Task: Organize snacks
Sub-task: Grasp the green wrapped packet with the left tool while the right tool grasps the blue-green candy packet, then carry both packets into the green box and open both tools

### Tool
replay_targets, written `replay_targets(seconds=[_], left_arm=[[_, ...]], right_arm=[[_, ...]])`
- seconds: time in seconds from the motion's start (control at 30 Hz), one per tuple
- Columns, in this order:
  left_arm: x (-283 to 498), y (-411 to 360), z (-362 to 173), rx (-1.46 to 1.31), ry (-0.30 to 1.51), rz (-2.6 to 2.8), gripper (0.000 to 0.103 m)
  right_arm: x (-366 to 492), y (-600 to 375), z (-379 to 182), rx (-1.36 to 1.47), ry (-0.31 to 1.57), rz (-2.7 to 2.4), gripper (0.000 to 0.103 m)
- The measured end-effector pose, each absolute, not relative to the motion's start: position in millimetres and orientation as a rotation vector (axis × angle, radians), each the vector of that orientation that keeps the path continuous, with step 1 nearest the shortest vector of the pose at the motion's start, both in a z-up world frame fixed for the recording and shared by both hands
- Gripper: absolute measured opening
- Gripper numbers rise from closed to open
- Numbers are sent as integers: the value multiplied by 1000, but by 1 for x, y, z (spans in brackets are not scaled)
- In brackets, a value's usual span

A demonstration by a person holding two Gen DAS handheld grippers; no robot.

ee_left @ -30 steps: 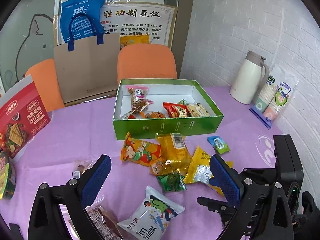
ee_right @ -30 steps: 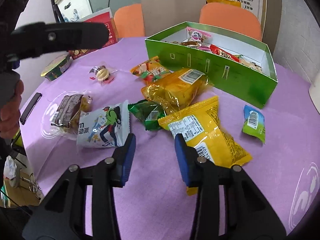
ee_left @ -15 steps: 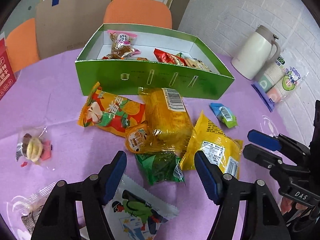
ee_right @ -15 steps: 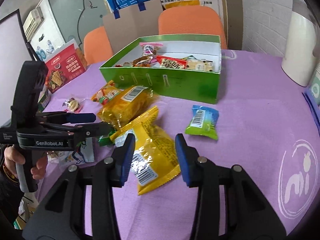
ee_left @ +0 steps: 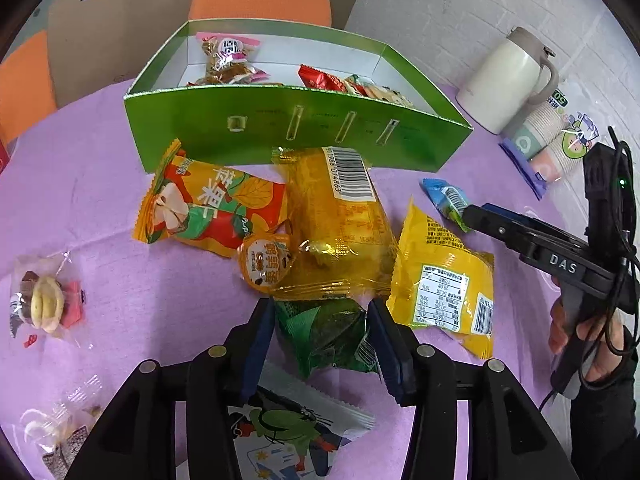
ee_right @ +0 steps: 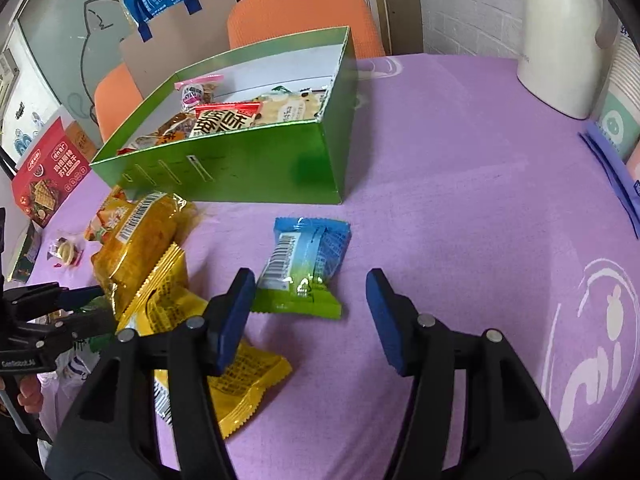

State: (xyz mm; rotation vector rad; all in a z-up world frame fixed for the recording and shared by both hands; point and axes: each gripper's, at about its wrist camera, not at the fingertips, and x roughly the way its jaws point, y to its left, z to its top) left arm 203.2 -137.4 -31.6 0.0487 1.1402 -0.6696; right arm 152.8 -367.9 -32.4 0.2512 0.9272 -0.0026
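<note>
Left hand-held gripper (ee_left: 322, 340): jaws have just been closing, both pads against the dark green packet (ee_left: 326, 334), which lies on the desk (ee_left: 80, 184).
Right hand-held gripper (ee_right: 310, 314): jaws have just been opening, set wide apart over the blue-green packet (ee_right: 304, 266), not touching it.
Green box (ee_left: 296, 136): several snacks already inside.
Outstanding, loose on the desk: yellow packet (ee_left: 444, 276), amber barcode pack (ee_left: 340, 220), orange fruit packet (ee_left: 204, 208), round jelly cup (ee_left: 264, 262), white cartoon packet (ee_left: 288, 436), clear-wrapped sweets (ee_left: 44, 304).
Progress, judged: under half.
Surroundings: cream jug (ee_left: 508, 80), paper cups (ee_left: 548, 140).
Obstruction: amber pack lies just beside the green packet's upper edge; the box's front wall must be cleared.
</note>
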Motion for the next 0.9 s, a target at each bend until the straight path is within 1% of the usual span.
replay_targets(seconds=[0.03, 0.07, 0.17, 0.2, 0.23, 0.3, 0.37, 0.4, 0.43, 0.47, 0.5, 0.53, 0.6, 0.9], left_arm=[[203, -138, -33, 39, 1147, -676, 49], [204, -138, -34, 37, 1151, -682, 49], [202, -140, -35, 67, 1144, -684, 49], [201, -141, -35, 78, 1143, -686, 48], [200, -142, -35, 87, 1140, -687, 48], [199, -142, -34, 97, 1135, -689, 48], [198, -142, -34, 105, 1129, -688, 48], [197, -143, -34, 106, 1128, -685, 48], [197, -144, -34, 108, 1126, -683, 48], [196, -145, -34, 118, 1125, -684, 46], [195, -145, -34, 129, 1124, -681, 40], [194, -145, -32, 131, 1129, -675, 39], [193, -142, -26, 122, 1130, -666, 35], [184, -128, 40, 118, 983, -659, 35]], right_arm=[[156, -367, -34, 251, 931, -2, 65], [158, -366, -34, 245, 921, -2, 66], [165, -361, -35, 213, 924, -15, 66], [165, -358, -36, 199, 924, -20, 64], [165, -357, -36, 181, 925, -29, 56], [163, -354, -37, 131, 927, -49, 47], [160, -353, -37, 120, 927, -44, 47], [158, -352, -37, 110, 930, -44, 45], [157, -351, -37, 99, 930, -43, 41], [155, -350, -37, 90, 933, -40, 40], [153, -350, -36, 92, 938, -30, 38], [151, -351, -34, 106, 938, -16, 36], [143, -351, -27, 134, 916, 5, 35], [120, -332, 22, 167, 818, 123, 34]])
